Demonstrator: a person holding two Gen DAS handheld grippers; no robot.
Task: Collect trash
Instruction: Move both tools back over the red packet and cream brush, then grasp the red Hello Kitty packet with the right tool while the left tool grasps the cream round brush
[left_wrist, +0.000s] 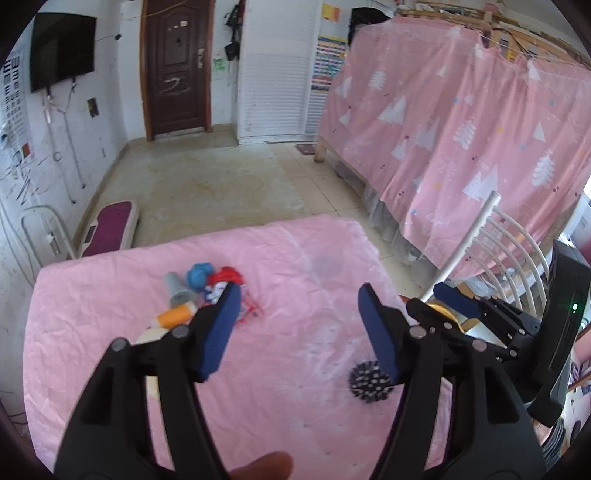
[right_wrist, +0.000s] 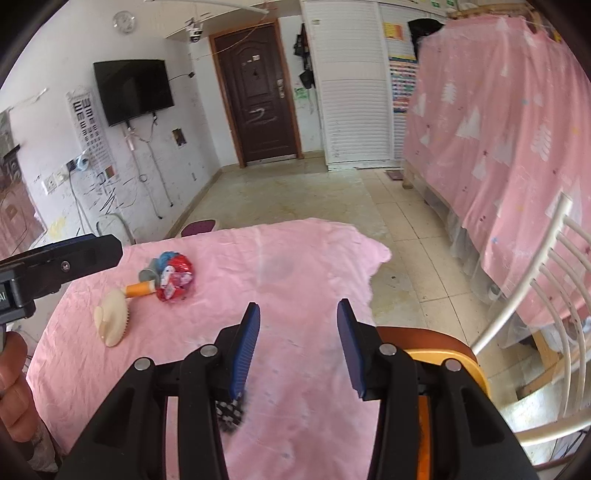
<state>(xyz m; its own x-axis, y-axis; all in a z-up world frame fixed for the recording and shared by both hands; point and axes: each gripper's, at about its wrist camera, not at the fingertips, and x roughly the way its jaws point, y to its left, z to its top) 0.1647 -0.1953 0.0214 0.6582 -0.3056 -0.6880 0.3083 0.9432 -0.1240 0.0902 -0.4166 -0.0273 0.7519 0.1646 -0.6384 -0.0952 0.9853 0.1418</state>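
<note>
A pile of trash lies on the pink-covered table (left_wrist: 295, 258): a red crumpled wrapper (right_wrist: 175, 278), a blue wad (left_wrist: 197, 275), a grey cup (left_wrist: 177, 290) on its side and an orange tube (left_wrist: 173, 317). A cream brush (right_wrist: 110, 321) lies near them. A black spiky ball (left_wrist: 369, 382) sits on the near right of the table, also in the right wrist view (right_wrist: 229, 410). My left gripper (left_wrist: 299, 325) is open and empty above the table, right of the pile. My right gripper (right_wrist: 297, 343) is open and empty, beside an orange-rimmed bin (right_wrist: 447, 360).
A white chair (right_wrist: 546, 295) stands right of the table. A tall frame draped in pink cloth (left_wrist: 461, 129) fills the right side. A bare tiled floor (left_wrist: 221, 184) leads to a brown door (left_wrist: 177, 70). A purple step (left_wrist: 110, 229) lies by the left wall.
</note>
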